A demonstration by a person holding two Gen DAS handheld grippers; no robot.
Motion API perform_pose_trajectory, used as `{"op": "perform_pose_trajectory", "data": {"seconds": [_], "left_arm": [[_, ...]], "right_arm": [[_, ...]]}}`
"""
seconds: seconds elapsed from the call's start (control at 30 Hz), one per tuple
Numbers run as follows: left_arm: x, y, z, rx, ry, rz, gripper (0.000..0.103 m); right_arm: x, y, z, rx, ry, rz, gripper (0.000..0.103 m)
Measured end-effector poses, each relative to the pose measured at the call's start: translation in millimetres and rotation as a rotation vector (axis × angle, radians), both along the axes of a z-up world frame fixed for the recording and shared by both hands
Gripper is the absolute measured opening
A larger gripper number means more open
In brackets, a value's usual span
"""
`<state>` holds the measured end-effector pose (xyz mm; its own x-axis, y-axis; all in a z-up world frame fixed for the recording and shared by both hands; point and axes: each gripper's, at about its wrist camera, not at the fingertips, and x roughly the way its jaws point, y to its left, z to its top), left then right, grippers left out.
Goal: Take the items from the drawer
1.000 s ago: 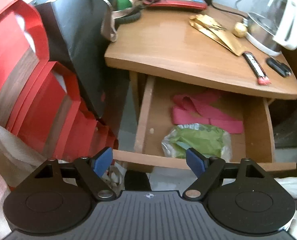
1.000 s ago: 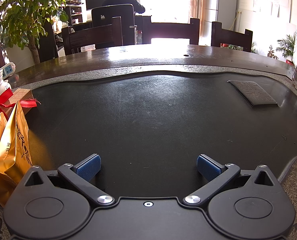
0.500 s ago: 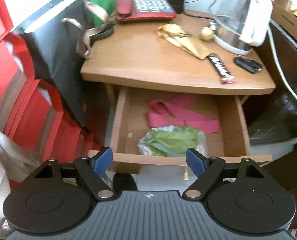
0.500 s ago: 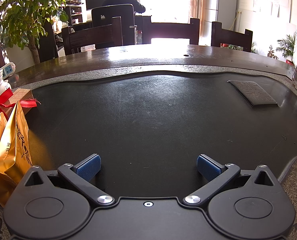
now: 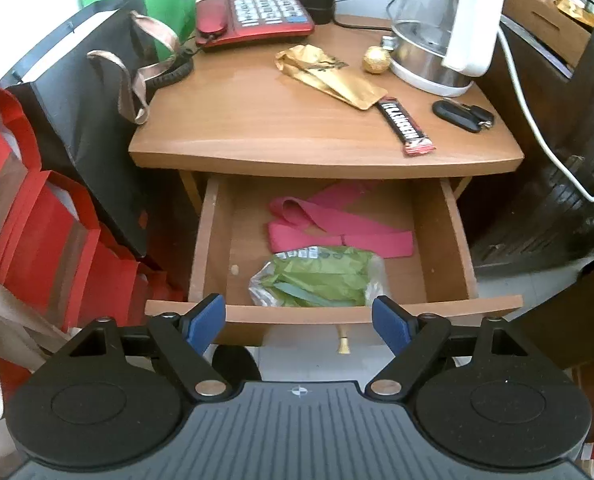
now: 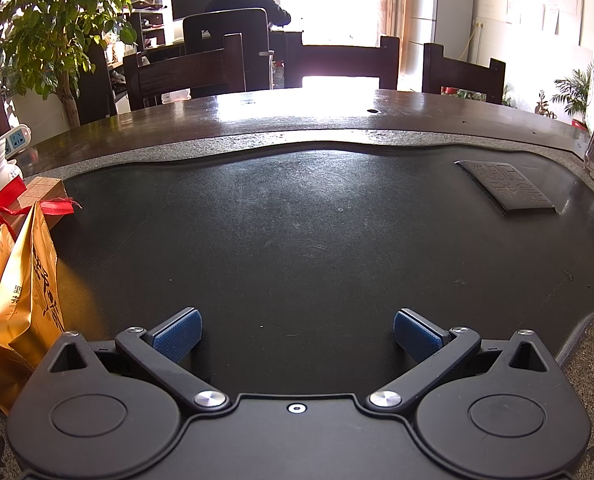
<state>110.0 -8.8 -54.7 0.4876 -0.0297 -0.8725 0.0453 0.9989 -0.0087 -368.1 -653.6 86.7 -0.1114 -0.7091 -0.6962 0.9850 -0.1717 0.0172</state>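
Okay, my left gripper (image 5: 299, 322) hangs with jaws spread wide, holding nothing, above the front edge of the pulled-out drawer (image 5: 441, 240). Inside the drawer I see a green bag (image 5: 319, 276) near the front and a pink ribbon (image 5: 329, 226) behind it, touching it. On the wooden stand (image 5: 257, 120) above: red phone (image 5: 253, 14), gold pouch (image 5: 329, 76), chocolate bar (image 5: 407, 128), kettle (image 5: 441, 24). My right gripper (image 6: 297, 334) sits wide too, empty, over a dark table (image 6: 297, 220), gold packets (image 6: 17, 300) at left.
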Motion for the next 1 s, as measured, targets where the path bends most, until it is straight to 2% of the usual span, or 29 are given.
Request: {"op": "perform_pose_trajectory", "data": {"seconds": [1.0], "left_arm": [[1.8,-9.5,-8.3,-0.003,0.016,-0.017,0.084]], "right_arm": [[0.0,0.0,0.1,0.000,0.000,0.000,0.103]]}}
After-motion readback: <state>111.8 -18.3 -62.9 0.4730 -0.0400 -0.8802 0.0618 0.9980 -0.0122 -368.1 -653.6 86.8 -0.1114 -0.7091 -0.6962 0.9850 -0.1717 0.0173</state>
